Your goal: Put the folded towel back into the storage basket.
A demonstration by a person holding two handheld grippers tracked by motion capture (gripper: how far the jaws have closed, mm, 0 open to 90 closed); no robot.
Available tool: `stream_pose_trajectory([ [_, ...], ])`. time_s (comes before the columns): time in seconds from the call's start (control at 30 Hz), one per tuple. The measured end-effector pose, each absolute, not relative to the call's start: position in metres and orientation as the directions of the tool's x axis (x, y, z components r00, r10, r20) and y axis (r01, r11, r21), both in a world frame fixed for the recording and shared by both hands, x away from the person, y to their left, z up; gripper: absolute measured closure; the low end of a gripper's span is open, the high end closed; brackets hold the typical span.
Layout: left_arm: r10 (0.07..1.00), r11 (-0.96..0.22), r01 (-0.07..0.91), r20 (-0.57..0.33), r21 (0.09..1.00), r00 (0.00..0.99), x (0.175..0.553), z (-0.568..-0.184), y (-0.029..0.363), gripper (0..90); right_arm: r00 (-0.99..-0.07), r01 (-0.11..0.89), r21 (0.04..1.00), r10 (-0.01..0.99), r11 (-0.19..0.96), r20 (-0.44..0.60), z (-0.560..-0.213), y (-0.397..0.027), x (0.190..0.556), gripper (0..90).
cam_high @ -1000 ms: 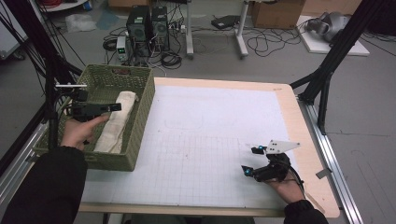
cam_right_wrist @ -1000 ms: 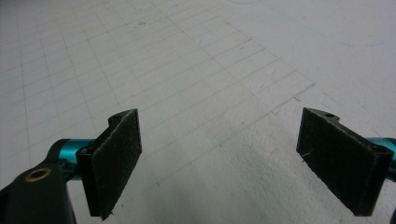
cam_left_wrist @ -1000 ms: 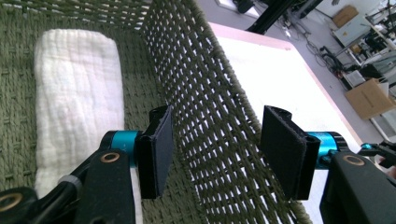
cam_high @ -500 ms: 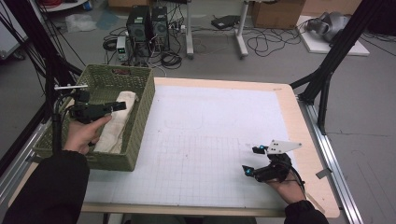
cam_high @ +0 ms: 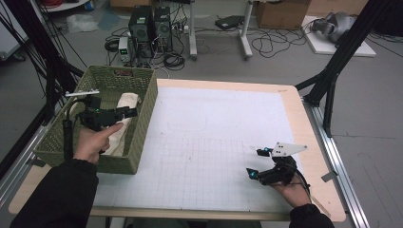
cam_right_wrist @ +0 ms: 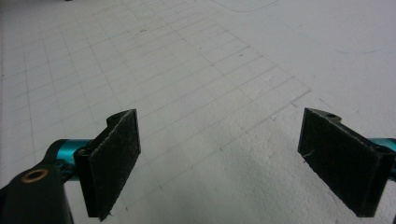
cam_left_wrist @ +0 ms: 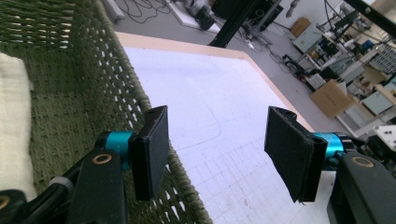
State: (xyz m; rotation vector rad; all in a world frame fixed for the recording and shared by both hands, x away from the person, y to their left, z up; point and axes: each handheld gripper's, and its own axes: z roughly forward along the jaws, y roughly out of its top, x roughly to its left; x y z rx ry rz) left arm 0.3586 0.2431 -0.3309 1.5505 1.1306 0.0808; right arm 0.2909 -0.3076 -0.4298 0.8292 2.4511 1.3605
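A green woven basket (cam_high: 142,128) stands at the table's left with a cream cloth (cam_high: 124,102) lying in it. My left gripper (cam_high: 129,112) hovers over the basket's right side, above the cloth. Its jaws have just been opening and nothing is between them. In the left gripper view the left gripper (cam_left_wrist: 217,149) points over the basket wall (cam_left_wrist: 70,107) toward the white mat (cam_left_wrist: 210,93), with the cloth (cam_left_wrist: 14,107) at the left edge. My right gripper (cam_high: 254,163) rests open low on the mat's near right, and the right gripper (cam_right_wrist: 233,158) frames only gridded mat (cam_right_wrist: 187,70).
A white gridded mat (cam_high: 214,133) covers most of the wooden table (cam_high: 309,123). Black frame struts (cam_high: 332,71) rise at the table's right and left. Computers, cables and boxes sit on the floor beyond the far edge.
My left gripper has shifted slightly right over the basket, toward its right wall, and its jaws stand a little wider. The right gripper has stayed put.
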Motion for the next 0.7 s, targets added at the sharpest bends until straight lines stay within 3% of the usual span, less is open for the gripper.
stream_pose_trajectory([
  [0.7, 0.683, 0.04, 0.551, -0.425, 0.833, 0.594, 0.343, -0.328, 0.193, 37.3, -0.817, 0.366, 0.837, 0.571, 0.406, 0.08, -0.428, -0.308, 0.291, 12.3],
])
